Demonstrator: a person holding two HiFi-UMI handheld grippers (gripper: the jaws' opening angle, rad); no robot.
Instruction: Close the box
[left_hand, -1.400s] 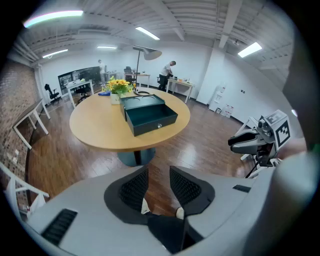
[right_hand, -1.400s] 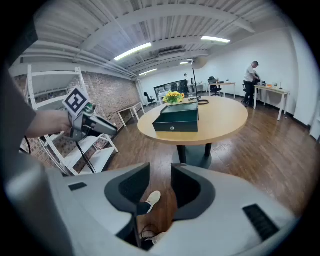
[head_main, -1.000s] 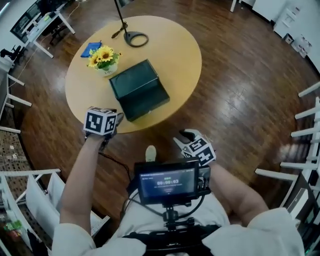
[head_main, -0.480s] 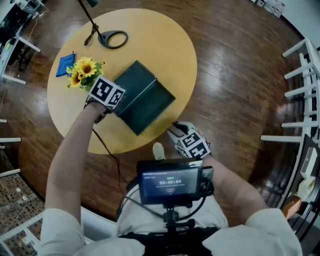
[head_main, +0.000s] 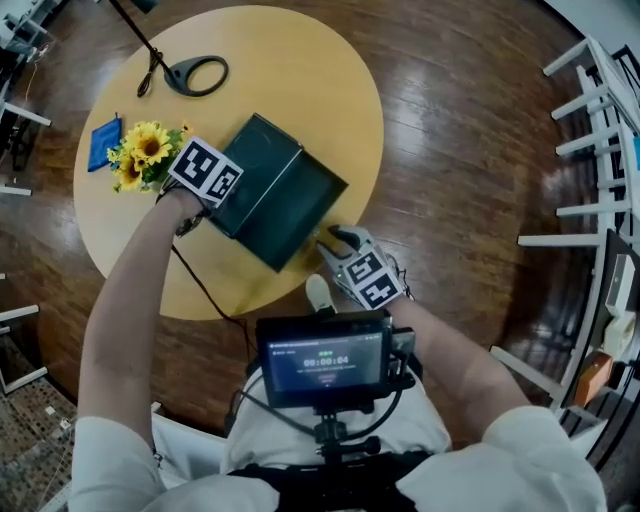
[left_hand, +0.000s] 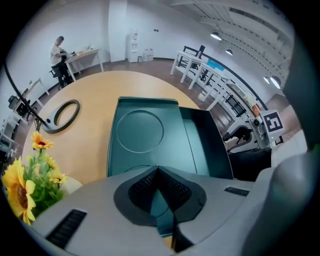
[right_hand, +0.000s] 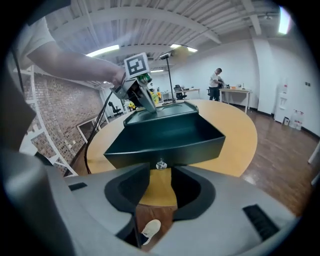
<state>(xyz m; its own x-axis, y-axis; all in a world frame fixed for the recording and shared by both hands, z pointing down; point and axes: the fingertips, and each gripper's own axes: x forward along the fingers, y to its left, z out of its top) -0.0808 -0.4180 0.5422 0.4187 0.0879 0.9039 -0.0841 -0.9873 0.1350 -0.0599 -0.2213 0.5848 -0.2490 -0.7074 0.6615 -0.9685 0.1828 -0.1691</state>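
The box (head_main: 298, 212) lies open just left of centre in the head view, on the near part of the round table (head_main: 300, 60). Its lid (head_main: 255, 170) is thrown back flat toward the upper left, so the hinge runs diagonally between the two halves. The left gripper (head_main: 208, 180) sits at the lid's left end, by the free edge that must rise and swing over, which looks a sensible place to lift from. Its jaws are closing and the tips meet, with the lid's green showing in the gap behind them; I cannot tell whether the rim is nipped or the tips merely rest on it. The right gripper (head_main: 338, 242) is at the lower right, just off the box's front wall and facing the small knob (right_hand: 161, 164) there. Its jaws stand apart with nothing in them, only table edge and floor beyond, and it is probably placed to steady the box when the lid swings. The lid's arc over the tray looks clear. The sunflowers (head_main: 140, 158) stand just beside the left gripper on its left, the tightest spot, while the lamp base (head_main: 197, 75) is well apart at the top. The box's near corner lies close to the table's lower rim, so a shove toward the person could carry it off.
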